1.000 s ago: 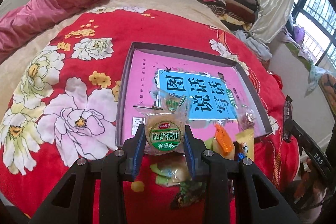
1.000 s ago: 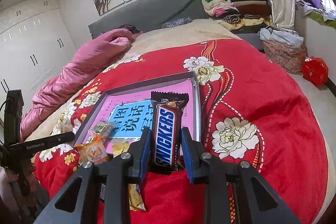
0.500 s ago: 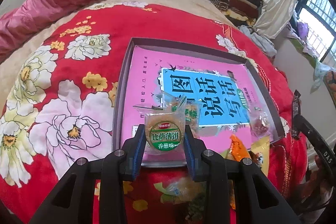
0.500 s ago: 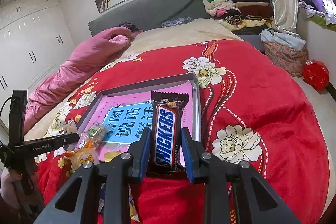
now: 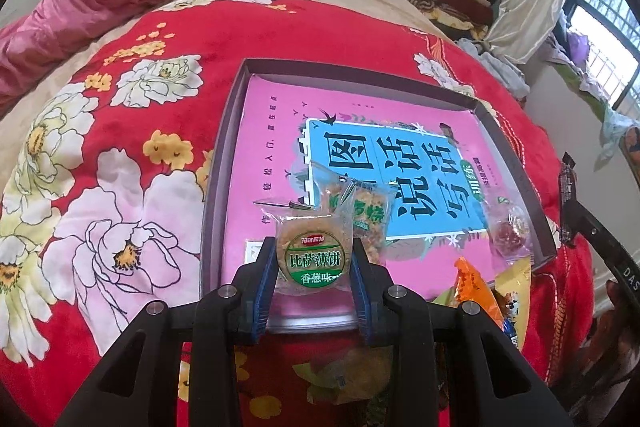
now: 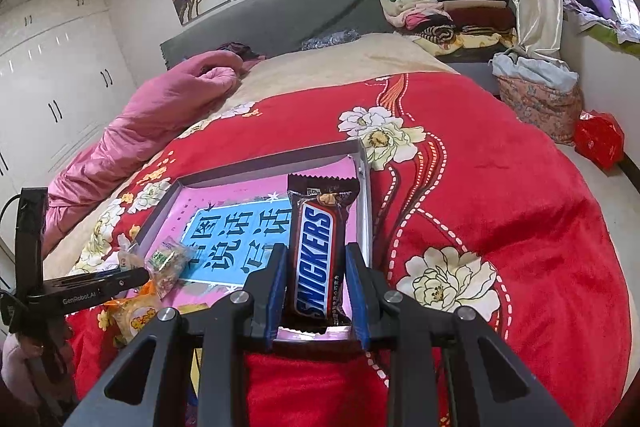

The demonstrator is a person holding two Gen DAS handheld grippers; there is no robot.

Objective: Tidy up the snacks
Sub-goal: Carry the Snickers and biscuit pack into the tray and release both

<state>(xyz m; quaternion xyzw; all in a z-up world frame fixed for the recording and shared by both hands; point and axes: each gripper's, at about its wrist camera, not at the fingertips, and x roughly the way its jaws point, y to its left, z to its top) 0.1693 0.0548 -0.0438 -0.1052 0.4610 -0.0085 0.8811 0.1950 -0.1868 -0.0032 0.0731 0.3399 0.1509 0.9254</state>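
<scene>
A: Where's your Snickers (image 6: 316, 259)?

B: Your right gripper (image 6: 316, 279) is clamped on its long sides. Its long axis runs straight ahead along the fingers, crimped far end pointing toward the tray's (image 6: 366, 187) far right corner. It hangs over the tray's near right edge.

A: And your left one?

B: Your left gripper (image 5: 314, 267) pinches a round cracker pack (image 5: 314, 255), label facing you and upright, clear seal end pointing away across the tray (image 5: 224, 155). It sits over the tray's near left part.

A: What else is by the tray?

B: A clear-wrapped snack (image 5: 370, 211) lies inside just beyond the cracker, a red candy (image 5: 508, 231) at the right wall, and an orange packet (image 5: 474, 281) at the near edge.
</scene>
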